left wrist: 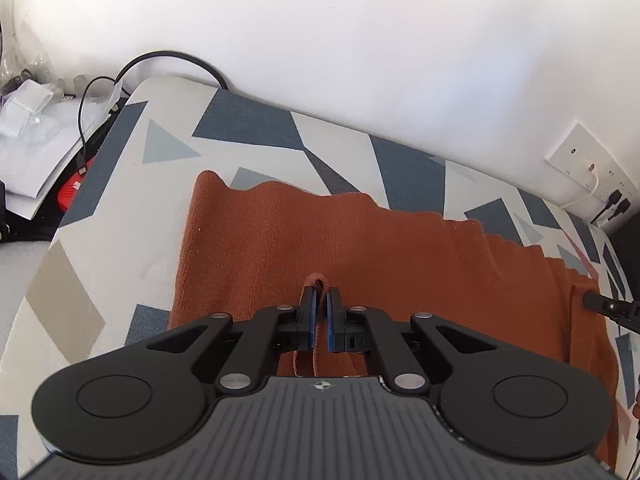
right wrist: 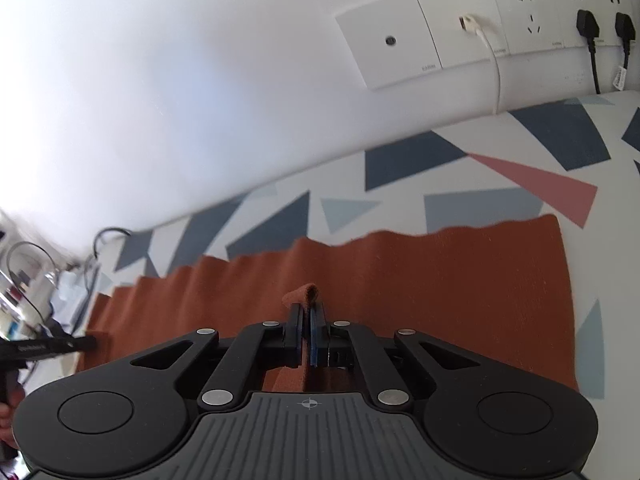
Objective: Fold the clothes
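A rust-orange knit cloth (left wrist: 360,240) lies spread on the patterned table cover (left wrist: 120,208). My left gripper (left wrist: 321,292) is shut on a pinched edge of the cloth, which sticks out past the fingertips. My right gripper (right wrist: 307,310) is shut on another pinched edge of the same cloth (right wrist: 440,280). The right gripper's tip shows at the right edge of the left wrist view (left wrist: 600,303). The left gripper's tip shows at the left edge of the right wrist view (right wrist: 60,346).
A white wall runs behind the table. Wall sockets (right wrist: 460,36) with plugs and cables sit at the right. A black cable (left wrist: 172,60), papers (left wrist: 36,160) and a red item (left wrist: 70,194) lie off the table's left end.
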{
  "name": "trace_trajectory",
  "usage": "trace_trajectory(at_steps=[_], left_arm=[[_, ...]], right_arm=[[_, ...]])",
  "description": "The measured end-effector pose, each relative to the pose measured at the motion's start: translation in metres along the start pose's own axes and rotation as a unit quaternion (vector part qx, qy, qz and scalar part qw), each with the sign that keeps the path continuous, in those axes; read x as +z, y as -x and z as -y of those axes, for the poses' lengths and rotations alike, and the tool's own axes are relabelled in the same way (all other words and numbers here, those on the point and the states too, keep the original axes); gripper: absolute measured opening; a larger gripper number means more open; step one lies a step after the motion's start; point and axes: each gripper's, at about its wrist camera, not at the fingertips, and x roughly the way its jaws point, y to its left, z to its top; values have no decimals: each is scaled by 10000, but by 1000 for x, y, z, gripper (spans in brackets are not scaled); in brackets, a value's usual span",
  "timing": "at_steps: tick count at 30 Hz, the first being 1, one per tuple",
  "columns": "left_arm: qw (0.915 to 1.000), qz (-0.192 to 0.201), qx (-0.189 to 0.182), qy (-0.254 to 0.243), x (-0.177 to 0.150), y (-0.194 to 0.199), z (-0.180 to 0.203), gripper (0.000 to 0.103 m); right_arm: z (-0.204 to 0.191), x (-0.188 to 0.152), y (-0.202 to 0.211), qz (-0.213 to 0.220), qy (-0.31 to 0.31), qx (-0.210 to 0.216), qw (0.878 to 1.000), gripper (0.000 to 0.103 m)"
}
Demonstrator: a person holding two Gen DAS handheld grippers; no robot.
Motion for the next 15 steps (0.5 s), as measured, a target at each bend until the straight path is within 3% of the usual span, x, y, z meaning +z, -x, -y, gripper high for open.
trace_trajectory(at_steps=[3,4,7,8,9,10,11,15], left_arm=[[9995,-147,271,-22,0,-8,-1,13],[9994,-170,312,-37,0,-10,-2,21],[9999,-148,-12,8,2,-10,-3,47],[9999,-139,-6,-41,2,-11,0,50],[9999,-129,5,-88,2,-12,3,49],[9999,-116,45,-115,3,-12,5,22],[9998,-103,84,-142,3,-12,8,3],[9988,384,-110,-291,4,14,21,3]], right_arm=[[0,4,3,24,-19,82,10000,3],[0,4,3,7,7,60,10000,3],[3,0,-2,-76,44,-19,10000,3],[5,-2,-5,-107,3,-30,9999,3],[7,-3,-7,-127,-47,-44,9999,3],[9,-5,-8,-135,-105,-63,9998,3],[11,-7,-9,-129,-154,-93,9998,3],[8,-6,3,56,-215,-40,9997,2]])
